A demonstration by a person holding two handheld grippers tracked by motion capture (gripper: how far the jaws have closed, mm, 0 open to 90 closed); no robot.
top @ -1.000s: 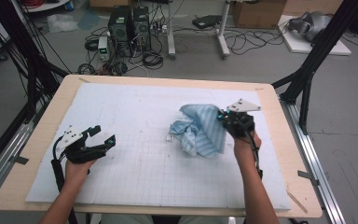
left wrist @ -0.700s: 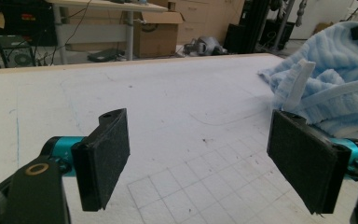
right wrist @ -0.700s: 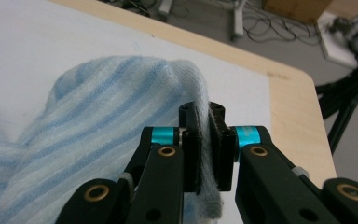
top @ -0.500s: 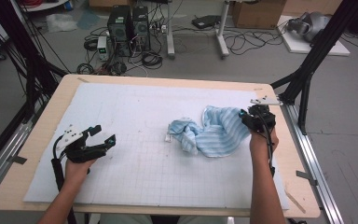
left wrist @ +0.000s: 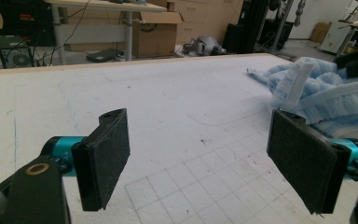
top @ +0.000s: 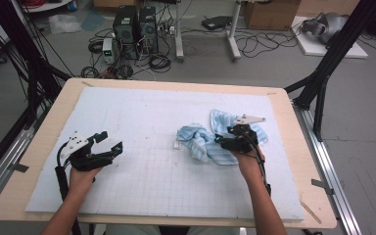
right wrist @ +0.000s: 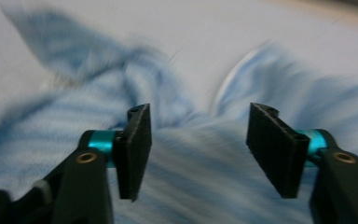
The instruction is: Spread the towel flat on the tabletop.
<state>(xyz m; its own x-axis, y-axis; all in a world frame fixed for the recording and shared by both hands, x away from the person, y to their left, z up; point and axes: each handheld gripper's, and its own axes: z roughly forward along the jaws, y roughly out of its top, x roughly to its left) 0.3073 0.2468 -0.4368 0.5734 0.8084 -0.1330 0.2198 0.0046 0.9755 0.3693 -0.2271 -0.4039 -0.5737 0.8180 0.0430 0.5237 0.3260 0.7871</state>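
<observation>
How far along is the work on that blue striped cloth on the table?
Early on. The blue striped cloth lies crumpled on the white mat, not spread or folded. In hand: the right hand-held gripper is over the cloth, its jaws just opened, nothing pinched. The left hand-held gripper waits open, apart from the cloth. Flattening and any folding are left.

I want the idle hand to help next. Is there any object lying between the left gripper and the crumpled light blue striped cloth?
Nothing visible blocks it. Between the left gripper and the crumpled light blue striped cloth lies bare white foam mat. The left jaws stand open with nothing between them. The right gripper is over the cloth.
</observation>
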